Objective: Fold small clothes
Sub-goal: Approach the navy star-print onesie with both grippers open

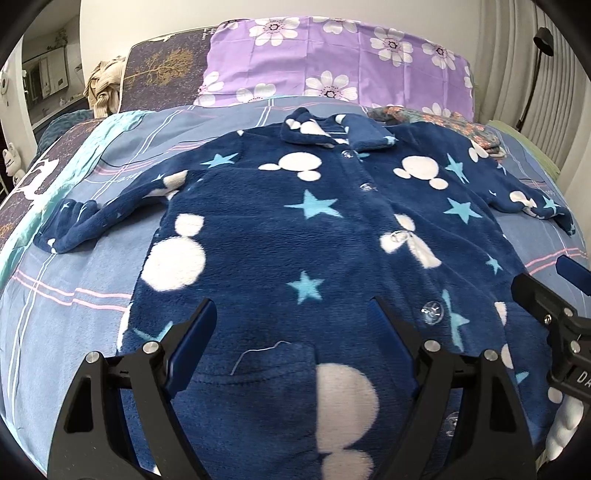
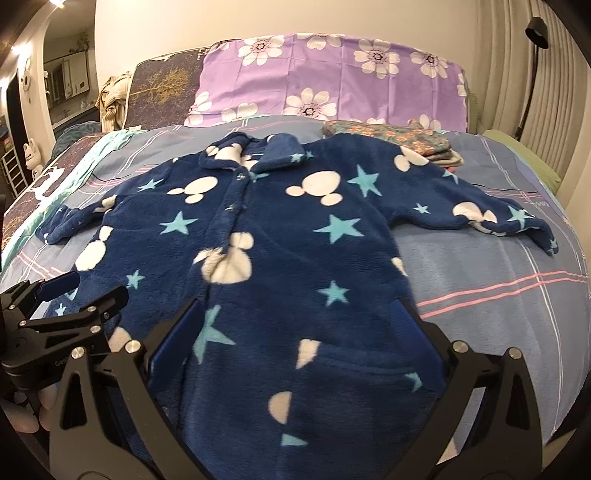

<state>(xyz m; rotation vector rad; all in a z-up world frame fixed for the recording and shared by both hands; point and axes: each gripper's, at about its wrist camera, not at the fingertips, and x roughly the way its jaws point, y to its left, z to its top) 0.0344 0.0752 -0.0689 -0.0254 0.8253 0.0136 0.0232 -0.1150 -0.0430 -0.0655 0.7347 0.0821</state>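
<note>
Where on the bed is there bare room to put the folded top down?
Bare blanket lies right of the fleece top, below its right sleeve. Another patch sits left of the body, below the left sleeve. The far right corner is crowded: floral folded clothes sit by the purple pillow.

A bed with a blue plaid sheet [image 2: 480, 258] fills the room, a purple floral pillow [image 2: 332, 74] and a dark tree-print pillow [image 2: 162, 88] at its head against a plain pale wall [image 1: 147, 18]. Pleated curtains [image 2: 517, 55] hang on the right behind a black floor lamp [image 2: 535, 27], and warm ceiling lights glow at upper left.
</note>
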